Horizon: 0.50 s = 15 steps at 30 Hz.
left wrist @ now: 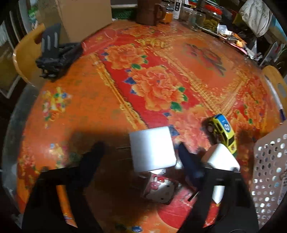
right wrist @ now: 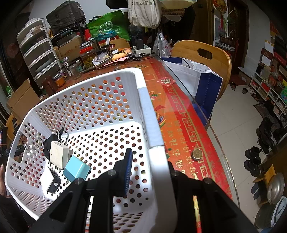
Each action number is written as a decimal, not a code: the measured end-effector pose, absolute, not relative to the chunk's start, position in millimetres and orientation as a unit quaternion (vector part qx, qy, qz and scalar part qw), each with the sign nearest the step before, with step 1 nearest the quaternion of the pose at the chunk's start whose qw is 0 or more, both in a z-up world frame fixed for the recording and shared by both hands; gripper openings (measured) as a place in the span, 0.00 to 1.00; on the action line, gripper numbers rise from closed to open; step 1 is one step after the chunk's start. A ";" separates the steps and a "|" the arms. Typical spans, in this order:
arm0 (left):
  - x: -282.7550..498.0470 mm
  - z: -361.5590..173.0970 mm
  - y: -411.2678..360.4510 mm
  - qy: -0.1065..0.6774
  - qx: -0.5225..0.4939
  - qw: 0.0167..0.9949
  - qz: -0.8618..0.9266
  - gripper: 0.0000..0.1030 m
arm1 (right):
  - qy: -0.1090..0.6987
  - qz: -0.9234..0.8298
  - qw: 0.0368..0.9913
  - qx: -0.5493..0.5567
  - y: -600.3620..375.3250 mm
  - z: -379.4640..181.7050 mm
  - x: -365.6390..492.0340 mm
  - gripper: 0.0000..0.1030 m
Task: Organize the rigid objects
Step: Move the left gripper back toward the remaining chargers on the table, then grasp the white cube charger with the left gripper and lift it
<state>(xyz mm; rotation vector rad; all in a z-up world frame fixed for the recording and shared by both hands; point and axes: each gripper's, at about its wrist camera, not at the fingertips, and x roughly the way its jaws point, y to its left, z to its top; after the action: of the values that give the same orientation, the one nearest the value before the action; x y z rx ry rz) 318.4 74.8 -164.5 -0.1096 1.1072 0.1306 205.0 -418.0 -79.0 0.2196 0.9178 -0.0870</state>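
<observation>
In the left wrist view my left gripper (left wrist: 141,154) is open, its fingers on either side of a white cube (left wrist: 152,148) on the red floral table. Below the cube lies a Hello Kitty item (left wrist: 159,190). A second white block (left wrist: 221,157) sits by the right finger, and a yellow toy car (left wrist: 224,132) lies behind it. In the right wrist view my right gripper (right wrist: 148,172) is shut on the rim of the white perforated basket (right wrist: 156,161). Inside the basket lie a white charger (right wrist: 58,154), a light blue cube (right wrist: 77,170) and a black-and-white adapter (right wrist: 51,181).
The basket's wall (left wrist: 269,172) shows at the right of the left wrist view. A black stand (left wrist: 55,55) sits at the table's far left. Jars and a brown jug (left wrist: 148,10) line the far edge. A coin (right wrist: 197,154) lies near the glass table edge. Wooden chairs (right wrist: 202,53) stand around.
</observation>
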 end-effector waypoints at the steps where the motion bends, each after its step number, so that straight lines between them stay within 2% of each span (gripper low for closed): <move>1: 317.3 -162.6 73.9 0.524 -0.052 0.848 0.057 0.54 | 0.442 -0.042 0.890 0.106 -417.9 -78.3 205.0 0.23; 15: 299.3 -96.7 74.9 0.445 -0.043 0.894 0.034 0.54 | 0.441 -0.041 0.890 0.106 -417.1 -75.4 206.4 0.23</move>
<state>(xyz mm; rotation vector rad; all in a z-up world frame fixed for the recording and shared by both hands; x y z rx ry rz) 299.3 74.9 -96.7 -0.0886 0.9230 0.0696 206.4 -417.1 -75.4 0.2208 0.9147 -0.0846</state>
